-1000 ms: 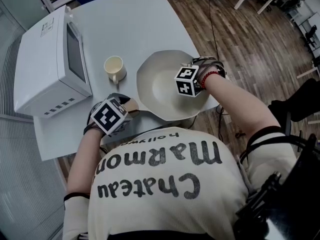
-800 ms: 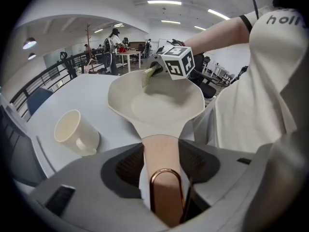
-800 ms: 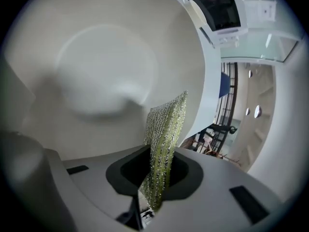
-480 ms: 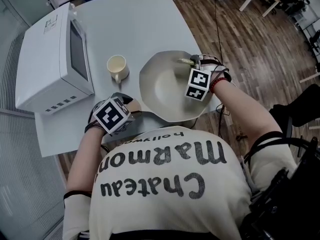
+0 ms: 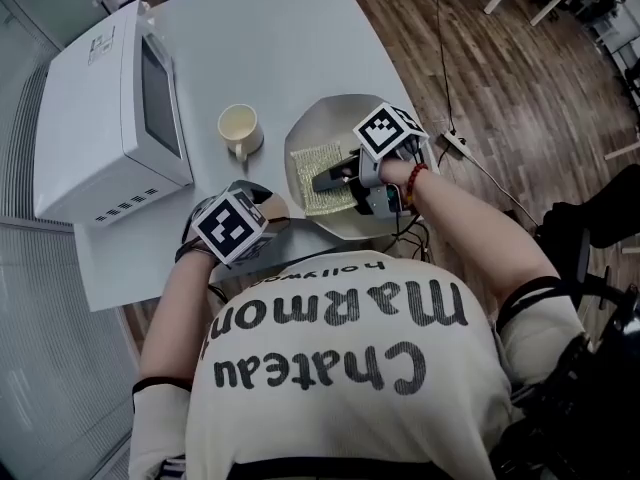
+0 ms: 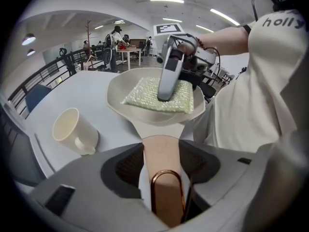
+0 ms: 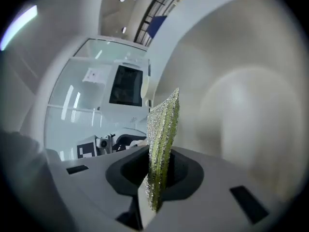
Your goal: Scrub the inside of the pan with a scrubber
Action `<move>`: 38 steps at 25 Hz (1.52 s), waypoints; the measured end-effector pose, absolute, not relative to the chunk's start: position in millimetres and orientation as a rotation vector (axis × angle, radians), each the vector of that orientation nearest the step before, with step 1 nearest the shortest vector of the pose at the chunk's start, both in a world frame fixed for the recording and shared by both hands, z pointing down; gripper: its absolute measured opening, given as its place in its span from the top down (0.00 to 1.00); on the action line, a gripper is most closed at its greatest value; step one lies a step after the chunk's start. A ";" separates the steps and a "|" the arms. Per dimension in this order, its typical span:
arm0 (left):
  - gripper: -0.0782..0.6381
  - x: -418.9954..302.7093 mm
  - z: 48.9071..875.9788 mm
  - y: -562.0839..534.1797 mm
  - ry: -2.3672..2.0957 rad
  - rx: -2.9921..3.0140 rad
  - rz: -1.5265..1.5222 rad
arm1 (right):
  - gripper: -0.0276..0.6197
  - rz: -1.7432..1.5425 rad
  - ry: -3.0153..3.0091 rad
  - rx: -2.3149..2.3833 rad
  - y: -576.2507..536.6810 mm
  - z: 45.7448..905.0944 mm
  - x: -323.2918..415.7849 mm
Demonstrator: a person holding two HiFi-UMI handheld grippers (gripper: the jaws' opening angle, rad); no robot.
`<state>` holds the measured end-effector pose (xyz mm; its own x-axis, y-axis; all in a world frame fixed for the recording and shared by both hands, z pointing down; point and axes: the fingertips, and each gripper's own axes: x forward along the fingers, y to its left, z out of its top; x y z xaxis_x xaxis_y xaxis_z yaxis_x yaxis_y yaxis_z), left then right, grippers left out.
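A cream pan (image 5: 375,118) sits at the table's near right edge. Its tan handle (image 6: 161,158) with a copper loop lies between the jaws of my left gripper (image 6: 161,166), which is shut on it; the same gripper (image 5: 268,215) shows at the pan's near left. A yellow-green scrubber (image 5: 316,158) lies flat against the pan's inside. My right gripper (image 5: 325,180) is shut on the scrubber's near edge and reaches in from the right. Looking along its own jaws, the right gripper (image 7: 157,173) pinches the scrubber (image 7: 163,129) edge-on, with the pan's inside wall (image 7: 241,105) behind it.
A cream mug (image 5: 239,128) stands just left of the pan. A white microwave (image 5: 100,98) fills the table's left side. The table (image 5: 270,38) ends close behind the pan on the right, above a wooden floor (image 5: 520,98) with a cable on it.
My right gripper has swung from the pan's right rim in over its middle, and the scrubber now lies spread on the pan's inside. The left gripper keeps its hold on the handle.
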<state>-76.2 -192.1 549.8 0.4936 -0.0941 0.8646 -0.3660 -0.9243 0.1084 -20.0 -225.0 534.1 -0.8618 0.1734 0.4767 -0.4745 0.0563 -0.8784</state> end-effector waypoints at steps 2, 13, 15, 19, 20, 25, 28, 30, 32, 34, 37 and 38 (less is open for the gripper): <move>0.56 -76.2 550.2 -192.2 -0.391 2.467 1.387 | 0.87 1.891 -1.827 0.269 -211.9 542.5 -22.8; 0.56 -76.5 550.1 -193.9 -0.386 2.473 1.381 | 0.87 1.866 -1.698 0.232 -175.3 553.0 -12.1; 0.56 -75.6 549.4 -193.5 -0.401 2.459 1.360 | 0.87 1.855 -1.644 0.220 -165.8 554.2 -1.7; 0.57 -72.2 549.0 -193.4 -0.430 2.451 1.292 | 0.87 1.783 -1.548 0.199 -145.3 553.1 25.1; 0.57 -72.2 549.3 -193.5 -0.432 2.454 1.283 | 0.87 1.757 -1.531 0.200 -141.7 552.8 30.9; 0.57 -77.1 554.3 -196.3 -0.437 2.463 1.289 | 0.87 1.597 -1.485 0.227 -136.7 555.4 53.2; 0.57 -75.9 553.2 -197.4 -0.440 2.468 1.295 | 0.87 1.476 -1.444 0.245 -138.0 555.1 76.5; 0.57 -74.4 551.7 -196.8 -0.440 2.472 1.296 | 0.87 1.380 -1.400 0.257 -138.9 554.7 94.9; 0.57 -74.3 552.2 -195.7 -0.437 2.475 1.298 | 0.87 1.284 -1.344 0.271 -140.4 556.0 112.9; 0.57 -74.8 553.9 -195.9 -0.434 2.481 1.295 | 0.87 1.199 -1.285 0.291 -144.3 558.3 129.9; 0.57 -76.2 555.4 -195.3 -0.431 2.483 1.294 | 0.87 1.114 -1.222 0.326 -151.2 559.8 148.6; 0.57 -76.5 555.1 -194.6 -0.432 2.482 1.296 | 0.87 1.089 -1.208 0.336 -153.9 559.7 153.3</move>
